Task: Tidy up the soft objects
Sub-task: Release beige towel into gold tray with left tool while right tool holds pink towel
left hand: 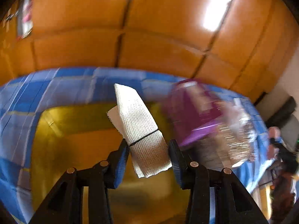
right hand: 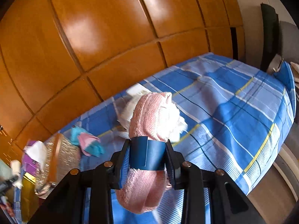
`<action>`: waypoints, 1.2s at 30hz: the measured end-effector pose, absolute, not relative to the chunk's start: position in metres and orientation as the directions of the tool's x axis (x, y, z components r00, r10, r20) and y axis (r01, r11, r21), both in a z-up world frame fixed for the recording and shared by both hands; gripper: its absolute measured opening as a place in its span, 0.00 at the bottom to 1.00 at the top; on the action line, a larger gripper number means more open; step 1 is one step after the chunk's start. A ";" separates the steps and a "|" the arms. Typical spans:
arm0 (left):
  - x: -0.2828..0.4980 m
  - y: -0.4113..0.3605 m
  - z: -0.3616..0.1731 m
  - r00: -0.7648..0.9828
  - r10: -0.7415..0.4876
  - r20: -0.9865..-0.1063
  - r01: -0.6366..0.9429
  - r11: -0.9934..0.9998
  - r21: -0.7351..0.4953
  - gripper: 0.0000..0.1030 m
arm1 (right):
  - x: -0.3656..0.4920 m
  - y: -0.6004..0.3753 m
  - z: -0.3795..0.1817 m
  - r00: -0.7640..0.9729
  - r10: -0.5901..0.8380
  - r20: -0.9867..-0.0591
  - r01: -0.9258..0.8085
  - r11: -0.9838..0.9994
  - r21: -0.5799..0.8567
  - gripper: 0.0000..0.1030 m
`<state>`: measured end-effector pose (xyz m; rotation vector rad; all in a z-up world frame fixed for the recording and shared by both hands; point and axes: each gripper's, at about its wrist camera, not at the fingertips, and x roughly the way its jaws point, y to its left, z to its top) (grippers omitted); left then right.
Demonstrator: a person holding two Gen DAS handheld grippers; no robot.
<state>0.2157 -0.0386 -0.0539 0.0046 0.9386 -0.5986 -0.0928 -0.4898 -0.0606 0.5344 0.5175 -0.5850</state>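
My left gripper (left hand: 149,147) is shut on a folded white mesh cloth (left hand: 139,119) tied with a thin black band, held above a yellow box (left hand: 78,130). My right gripper (right hand: 147,153) is shut on a rolled pink towel (right hand: 147,117) with a blue paper band (right hand: 147,154), held above the blue plaid bed cover (right hand: 233,100). White fluffy cloth (right hand: 175,119) shows at the roll's far end. A turquoise and pink cloth (right hand: 87,142) lies on the bed to the left.
A purple package (left hand: 194,110) and a woven basket (left hand: 224,145) stand right of the yellow box. The basket (right hand: 63,155) also shows in the right wrist view. Orange wooden wardrobe doors (right hand: 112,37) back the bed. The bed edge and floor (right hand: 276,183) lie at right.
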 end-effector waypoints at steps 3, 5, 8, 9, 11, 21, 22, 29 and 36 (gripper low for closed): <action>0.241 -0.013 -0.083 0.406 -0.418 -0.813 0.447 0.867 -0.222 0.43 | -0.092 -0.475 -0.043 0.744 -0.371 -0.556 0.605 0.727 0.325 0.32; 0.254 -0.001 -0.102 0.382 -0.365 -0.849 0.430 0.883 -0.186 0.43 | -0.090 -0.464 -0.032 0.762 -0.363 -0.536 0.584 0.743 0.327 0.32; 0.273 0.011 -0.119 0.363 -0.302 -0.882 0.411 0.901 -0.139 0.43 | -0.086 -0.441 -0.015 0.794 -0.344 -0.501 0.544 0.770 0.334 0.32; 0.279 0.016 -0.124 0.358 -0.290 -0.887 0.407 0.904 -0.131 0.43 | -0.085 -0.434 -0.010 0.805 -0.334 -0.490 0.528 0.779 0.336 0.32; 0.286 0.021 -0.130 0.339 -0.268 -0.902 0.409 0.905 -0.115 0.45 | -0.082 -0.420 -0.002 0.821 -0.316 -0.475 0.501 0.798 0.335 0.32; 0.267 0.053 -0.086 0.590 -0.155 -0.792 0.263 0.965 0.008 0.80 | -0.053 -0.341 0.033 0.890 -0.179 -0.418 0.307 0.916 0.260 0.32; 0.264 0.059 -0.082 0.611 -0.154 -0.777 0.237 0.972 -0.007 0.86 | -0.049 -0.333 0.034 0.893 -0.158 -0.421 0.283 0.925 0.253 0.32; 0.212 0.099 -0.077 0.637 -0.272 -0.721 0.128 0.960 -0.250 0.95 | 0.009 -0.251 0.026 0.868 0.099 -0.487 0.014 0.975 0.222 0.32; 0.179 0.105 -0.083 0.625 -0.307 -0.718 0.096 0.943 -0.320 0.96 | 0.102 -0.171 -0.025 0.680 0.289 -0.674 -0.136 0.953 0.271 0.33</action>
